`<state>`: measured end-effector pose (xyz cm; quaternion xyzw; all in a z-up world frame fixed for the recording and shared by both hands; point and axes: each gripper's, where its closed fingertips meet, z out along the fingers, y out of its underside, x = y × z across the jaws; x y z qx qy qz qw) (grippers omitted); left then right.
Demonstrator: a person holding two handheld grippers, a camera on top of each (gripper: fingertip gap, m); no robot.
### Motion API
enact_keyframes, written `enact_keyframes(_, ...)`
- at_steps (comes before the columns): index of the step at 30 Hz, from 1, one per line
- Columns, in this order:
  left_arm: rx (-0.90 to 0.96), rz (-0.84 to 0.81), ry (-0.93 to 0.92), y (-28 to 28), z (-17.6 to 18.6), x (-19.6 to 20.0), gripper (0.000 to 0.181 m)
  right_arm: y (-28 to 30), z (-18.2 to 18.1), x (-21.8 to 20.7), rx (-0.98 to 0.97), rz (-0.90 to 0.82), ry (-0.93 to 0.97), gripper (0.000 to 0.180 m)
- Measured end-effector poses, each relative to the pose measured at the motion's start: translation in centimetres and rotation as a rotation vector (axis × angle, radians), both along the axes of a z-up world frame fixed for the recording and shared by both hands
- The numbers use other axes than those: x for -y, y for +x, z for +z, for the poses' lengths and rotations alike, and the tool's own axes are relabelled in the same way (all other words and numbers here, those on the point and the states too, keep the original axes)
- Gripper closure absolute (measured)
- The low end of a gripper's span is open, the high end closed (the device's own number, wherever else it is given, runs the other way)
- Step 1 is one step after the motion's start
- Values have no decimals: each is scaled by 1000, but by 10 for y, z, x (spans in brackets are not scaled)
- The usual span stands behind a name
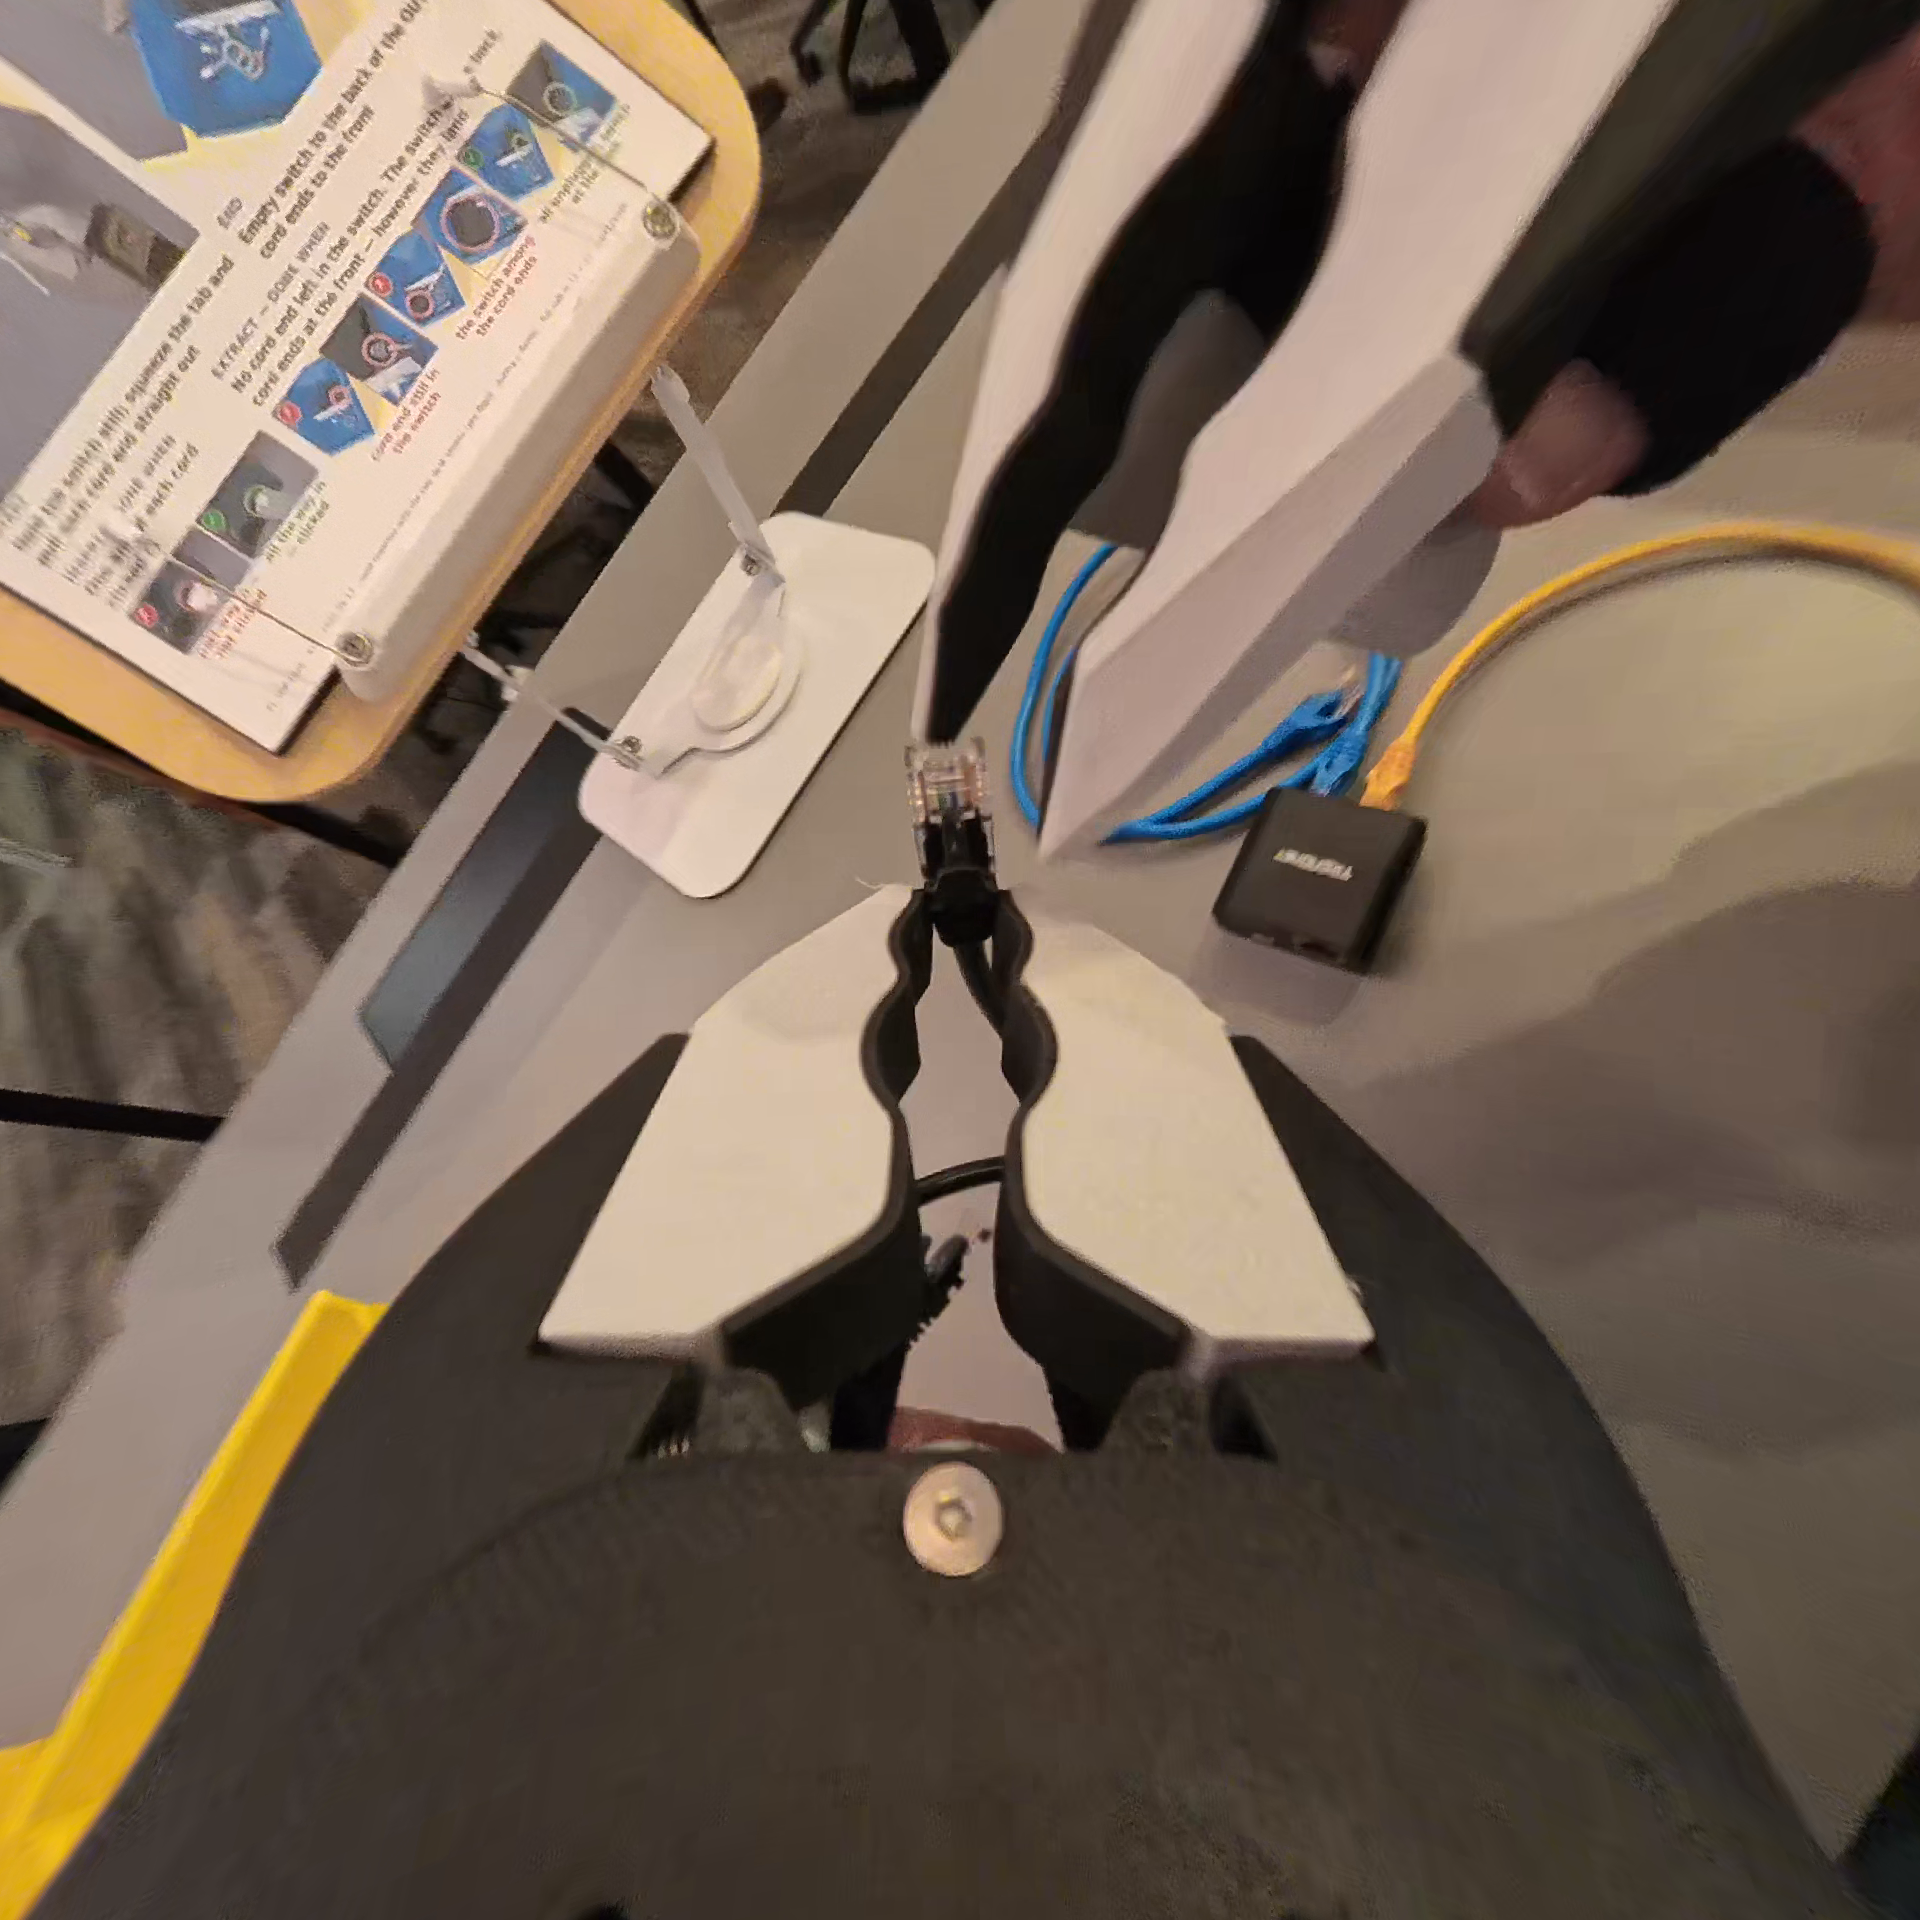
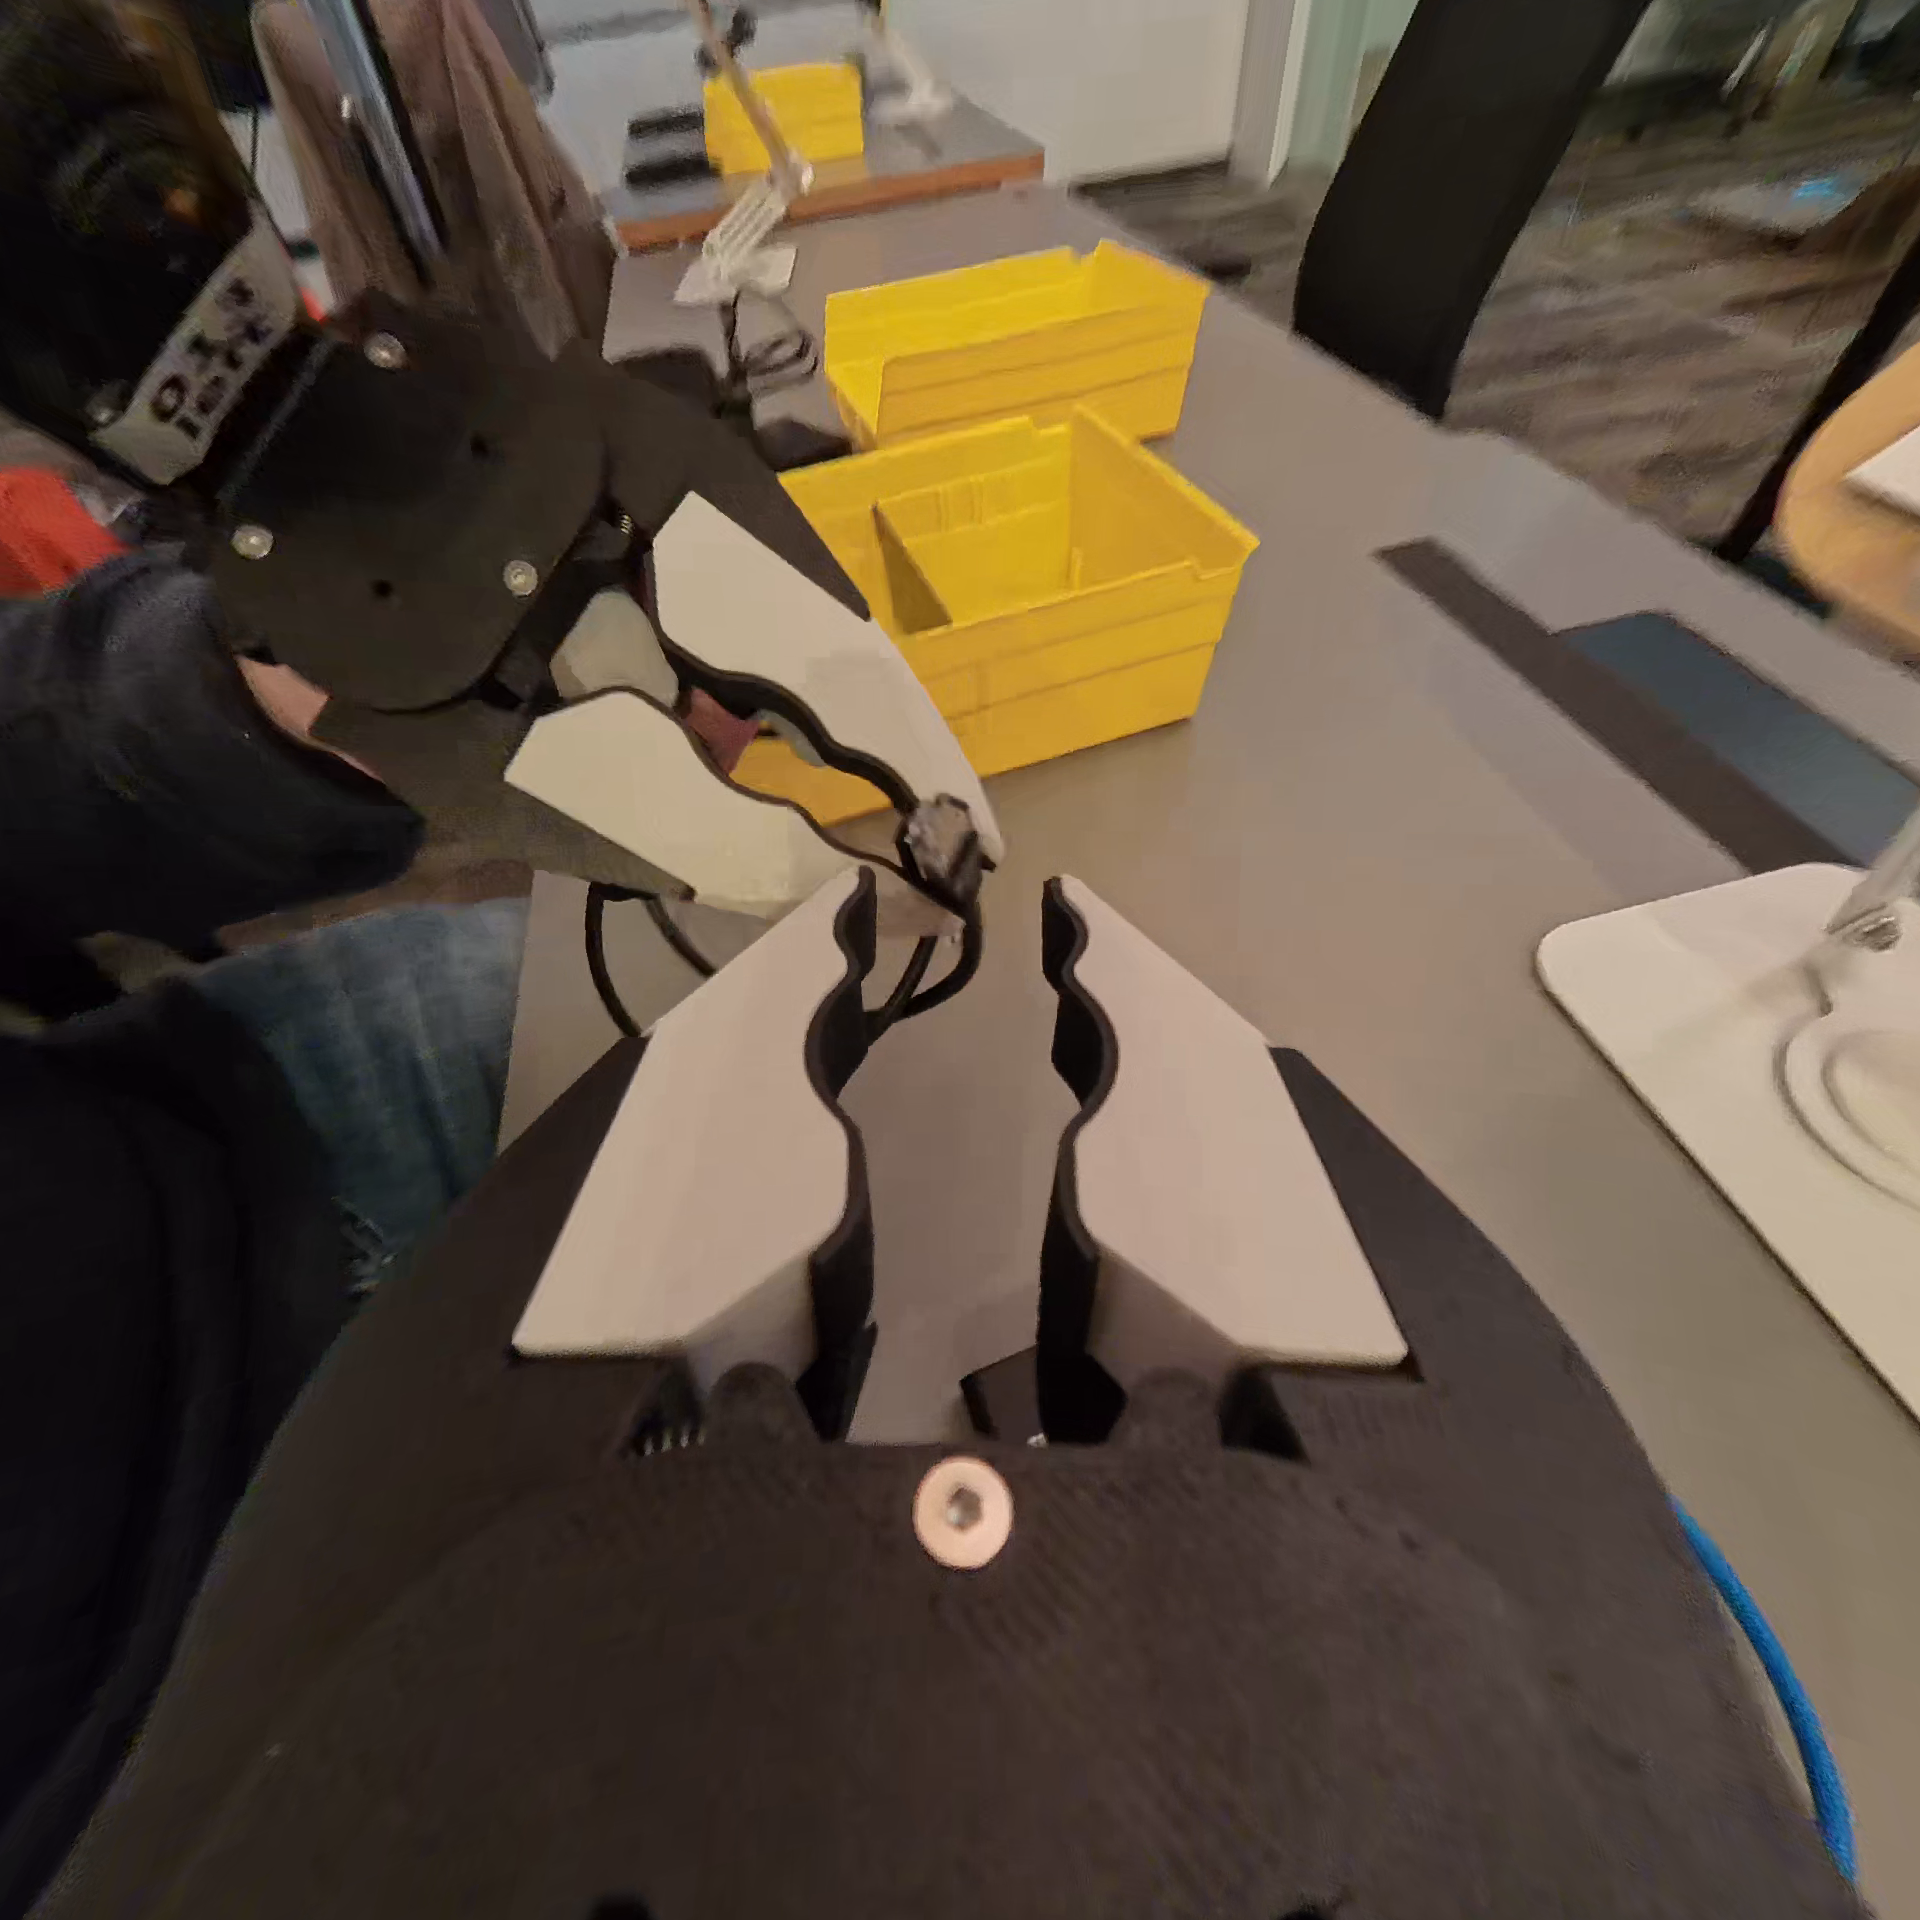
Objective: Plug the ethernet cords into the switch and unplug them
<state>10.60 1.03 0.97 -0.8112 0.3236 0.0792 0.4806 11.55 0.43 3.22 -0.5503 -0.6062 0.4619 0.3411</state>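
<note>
The left tongs (image 1: 961, 914) are clenched on the black ethernet cord (image 1: 971, 961), just behind its clear plug (image 1: 945, 779). The plug sticks out past the fingertips, above the grey tabletop (image 1: 1558, 1143); the rest of this cord runs back between the fingers and is mostly hidden by the tongs' body. The right tongs (image 2: 956, 894) are released, with a clear gap between their two fingers and nothing inside. In the left wrist view the right tongs (image 1: 987, 779) come in from above, blurred, and one tip is very near the plug; I cannot tell if it touches.

The black switch (image 1: 1320, 894) lies on the tabletop, to the right of the plug. A yellow cord (image 1: 1538, 592) reaches its far edge and the blue cords (image 1: 1226, 810) end just beside it, but whether they are plugged in is hard to make out. The blue cords are partly covered by the right tongs. Two yellow bins (image 2: 1049, 592) stand farther on the tabletop, and a white stand base (image 1: 769, 696) holds an instruction sheet (image 1: 312, 312), cut off at the frame edge.
</note>
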Motion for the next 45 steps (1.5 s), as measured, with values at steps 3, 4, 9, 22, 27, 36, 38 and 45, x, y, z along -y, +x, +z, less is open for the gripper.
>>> enact_keyframes(3, -135, 8, 4, 1, -4, -2, 170, -8, -7, 3, 58, 25, -39, 157)
enact_keyframes(4, -155, 20, 6, 0, -5, -2, 170, -9, -7, 4, 59, 36, -58, 163)
enact_keyframes(9, -283, 33, 44, -4, -2, -4, 170, -10, -6, 2, 4, 41, -169, 165)
enact_keyframes(22, -23, -235, 382, 29, 34, 7, 163, 25, 32, 8, -410, 296, -821, 167)
enact_keyframes(27, 67, -328, 499, 41, 52, 17, 165, 36, 41, 11, -501, 356, -919, 167)
enact_keyframes(36, 2, -377, 553, 49, 42, 18, 170, 42, 33, 10, -492, 373, -993, 167)
enact_keyframes(38, 0, -362, 507, 48, 36, 16, 170, 40, 28, 8, -475, 350, -987, 167)
enact_keyframes(45, 182, -332, 289, 34, 34, 14, 170, 42, 6, -3, -313, 195, -426, 150)
